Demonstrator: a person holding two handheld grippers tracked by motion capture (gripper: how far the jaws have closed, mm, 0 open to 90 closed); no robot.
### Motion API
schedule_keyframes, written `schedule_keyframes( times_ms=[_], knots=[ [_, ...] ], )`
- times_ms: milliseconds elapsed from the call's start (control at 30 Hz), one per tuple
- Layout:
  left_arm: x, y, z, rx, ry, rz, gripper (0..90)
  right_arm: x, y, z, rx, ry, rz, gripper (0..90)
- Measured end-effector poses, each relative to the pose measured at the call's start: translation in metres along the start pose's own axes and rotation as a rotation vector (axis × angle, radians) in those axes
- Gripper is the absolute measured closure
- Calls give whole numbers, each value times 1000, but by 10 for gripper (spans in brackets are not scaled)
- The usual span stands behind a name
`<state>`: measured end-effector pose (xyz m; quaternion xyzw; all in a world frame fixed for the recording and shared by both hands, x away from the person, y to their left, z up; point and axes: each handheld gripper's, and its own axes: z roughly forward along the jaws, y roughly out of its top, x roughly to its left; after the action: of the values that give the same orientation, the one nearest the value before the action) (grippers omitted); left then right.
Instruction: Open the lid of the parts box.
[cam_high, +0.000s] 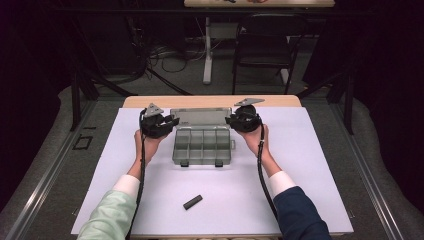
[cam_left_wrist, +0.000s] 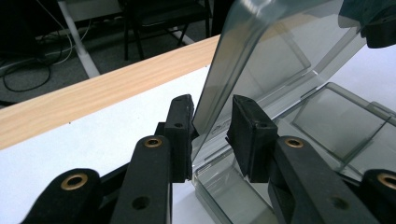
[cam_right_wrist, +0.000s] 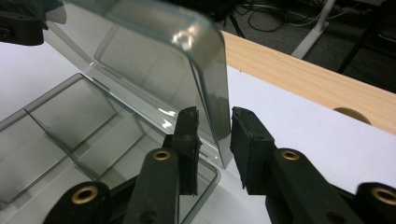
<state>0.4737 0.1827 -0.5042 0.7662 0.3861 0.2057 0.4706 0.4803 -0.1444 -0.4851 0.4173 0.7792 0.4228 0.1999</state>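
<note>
At the middle of the white tabletop (cam_high: 300, 165) sits a clear compartment box (cam_high: 202, 146), its lid (cam_high: 200, 117) raised near upright with every compartment empty. Left gripper (cam_left_wrist: 212, 123) and right gripper (cam_right_wrist: 214, 135) each straddle a lid edge, jaws narrow, one pad touching, not yet clamped. Judging by this, swinging the lid remains; a dark bar (cam_high: 192, 202) lies untouched nearer the person.
</note>
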Motion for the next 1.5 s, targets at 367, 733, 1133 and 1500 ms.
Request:
schedule_keyframes(
  times_ms=[367,733,1133,1500],
  knots=[
    [4,-10,15,50,15,-26,691,-5,-8,13,27,0,31,732],
    [5,-16,24,72,30,-40,706,-8,-14,22,48,-9,59,759],
    [6,-20,30,95,40,-49,715,-10,-17,27,58,-20,81,791],
    [6,-22,34,99,53,-50,716,-11,-21,34,72,-28,87,793]
  ],
)
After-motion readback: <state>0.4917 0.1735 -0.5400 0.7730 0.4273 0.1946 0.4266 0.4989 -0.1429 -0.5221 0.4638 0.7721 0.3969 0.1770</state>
